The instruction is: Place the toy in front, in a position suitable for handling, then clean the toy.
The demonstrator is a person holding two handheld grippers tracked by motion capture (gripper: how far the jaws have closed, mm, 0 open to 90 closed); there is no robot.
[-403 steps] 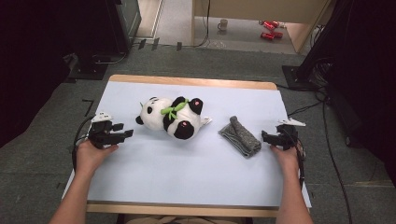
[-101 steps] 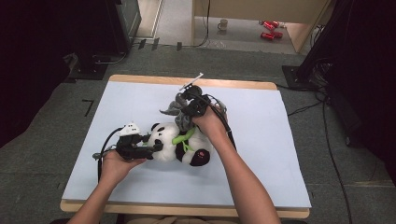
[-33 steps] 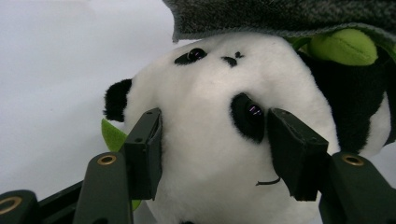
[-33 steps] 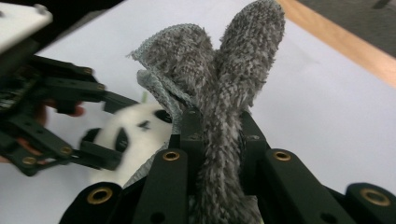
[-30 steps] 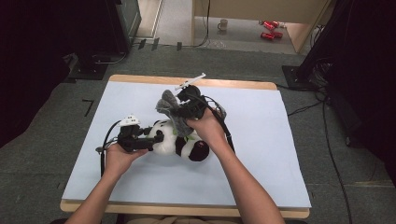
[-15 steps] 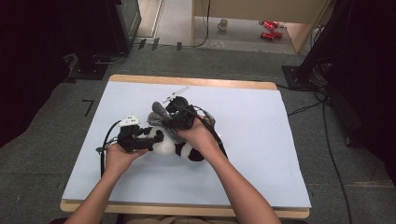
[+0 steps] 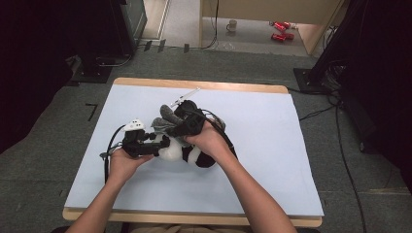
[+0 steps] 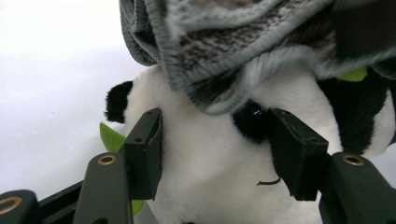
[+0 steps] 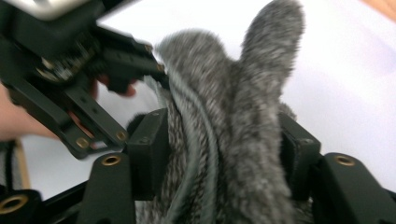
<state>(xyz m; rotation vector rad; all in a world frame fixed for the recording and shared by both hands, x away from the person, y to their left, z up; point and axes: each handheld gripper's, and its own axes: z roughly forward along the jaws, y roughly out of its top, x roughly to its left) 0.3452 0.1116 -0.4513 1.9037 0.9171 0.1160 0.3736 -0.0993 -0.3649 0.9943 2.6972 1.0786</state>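
Observation:
A black-and-white panda plush (image 7: pixel 192 154) lies on the pale blue table (image 7: pixel 291 160). My left gripper (image 7: pixel 163 143) is shut on its head. In the left gripper view both pads press the white face (image 8: pixel 210 163), with a green leaf (image 8: pixel 111 137) beside it. A grey knitted cloth (image 7: pixel 163 119) drapes over the head from above (image 8: pixel 224 42). My right gripper (image 7: pixel 170 128) hovers over the head. Its jaws have just been opening, and the bunched cloth (image 9: pixel 233 140) still lies between them (image 9: pixel 219 126). The left gripper (image 9: pixel 74 79) shows close by.
The table's wooden rim (image 7: pixel 194 83) runs along the far edge. On the floor beyond stand a mug (image 7: pixel 232 24) and red cans (image 7: pixel 279 30). Black stands and cables (image 7: pixel 340 141) flank the table. Both forearms cross the near half of the table.
My right gripper has come down and to the left with the grey cloth, onto the panda's head. The left gripper and the panda have stayed put.

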